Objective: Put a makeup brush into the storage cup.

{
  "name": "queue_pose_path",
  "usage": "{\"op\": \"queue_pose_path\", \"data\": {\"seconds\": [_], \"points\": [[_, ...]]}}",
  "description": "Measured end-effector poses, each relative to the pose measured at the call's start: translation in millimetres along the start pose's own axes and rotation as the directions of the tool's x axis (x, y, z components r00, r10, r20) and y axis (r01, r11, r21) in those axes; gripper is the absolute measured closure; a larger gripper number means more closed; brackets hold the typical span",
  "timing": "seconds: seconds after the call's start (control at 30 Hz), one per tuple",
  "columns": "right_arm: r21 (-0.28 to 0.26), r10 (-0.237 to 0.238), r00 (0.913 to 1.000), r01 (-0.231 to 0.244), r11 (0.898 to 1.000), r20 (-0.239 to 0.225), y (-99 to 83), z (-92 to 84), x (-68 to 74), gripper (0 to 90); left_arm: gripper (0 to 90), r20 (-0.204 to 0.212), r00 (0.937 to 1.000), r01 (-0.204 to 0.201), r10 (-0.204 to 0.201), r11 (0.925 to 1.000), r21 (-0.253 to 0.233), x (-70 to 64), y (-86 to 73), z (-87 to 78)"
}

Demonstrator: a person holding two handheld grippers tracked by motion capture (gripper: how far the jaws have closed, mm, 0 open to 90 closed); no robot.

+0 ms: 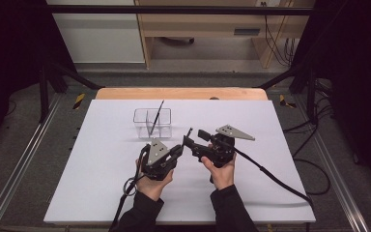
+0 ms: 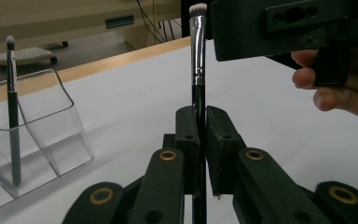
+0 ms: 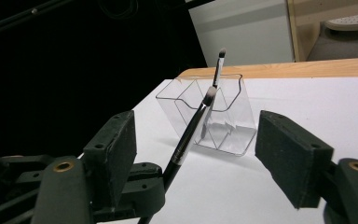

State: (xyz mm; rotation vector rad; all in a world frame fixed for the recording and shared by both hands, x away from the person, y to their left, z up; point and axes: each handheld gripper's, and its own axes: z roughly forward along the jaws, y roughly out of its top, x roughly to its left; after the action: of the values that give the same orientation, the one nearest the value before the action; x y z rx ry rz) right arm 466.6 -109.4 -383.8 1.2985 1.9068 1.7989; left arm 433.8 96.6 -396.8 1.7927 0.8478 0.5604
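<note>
My left gripper [image 1: 178, 150] [image 2: 198, 116] is shut on the black handle of a thin makeup brush [image 1: 188, 132] [image 2: 197, 56], whose pale bristle tip points up and away. My right gripper [image 1: 193, 138] [image 3: 196, 135] faces it from the right and stands open. Its jaws sit on either side of the brush [image 3: 190, 133] without touching it. Behind them a clear divided organiser [image 1: 152, 123] [image 2: 42, 140] [image 3: 228, 119] stands on the white board. A second dark brush [image 1: 157, 116] [image 2: 13, 116] [image 3: 219, 65] leans upright in it.
The white board [image 1: 101, 193] covers a wooden table [image 1: 181, 93]. Black frame bars [image 1: 43, 77] and cables [image 1: 314, 121] run along both sides. A cable [image 1: 270, 176] trails from the right gripper across the board.
</note>
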Motion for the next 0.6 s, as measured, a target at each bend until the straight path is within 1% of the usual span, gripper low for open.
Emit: {"op": "queue_pose_path", "data": {"seconds": [0.2,0.6], "points": [[0.002,0.012,0.9999,-0.012,1.000,0.004,-0.5,1.0,0.0,36.0,83.5,0.002,1.0000,-0.001,0.001,0.9999,-0.010,-2.6,1.3,-0.1],[0.002,0.047,0.9988,-0.047,0.999,-0.012,-0.8,2.6,0.1,47.8,83.4,0.003,1.0000,0.002,-0.002,0.9996,-0.028,-7.7,2.2,0.6]]}}
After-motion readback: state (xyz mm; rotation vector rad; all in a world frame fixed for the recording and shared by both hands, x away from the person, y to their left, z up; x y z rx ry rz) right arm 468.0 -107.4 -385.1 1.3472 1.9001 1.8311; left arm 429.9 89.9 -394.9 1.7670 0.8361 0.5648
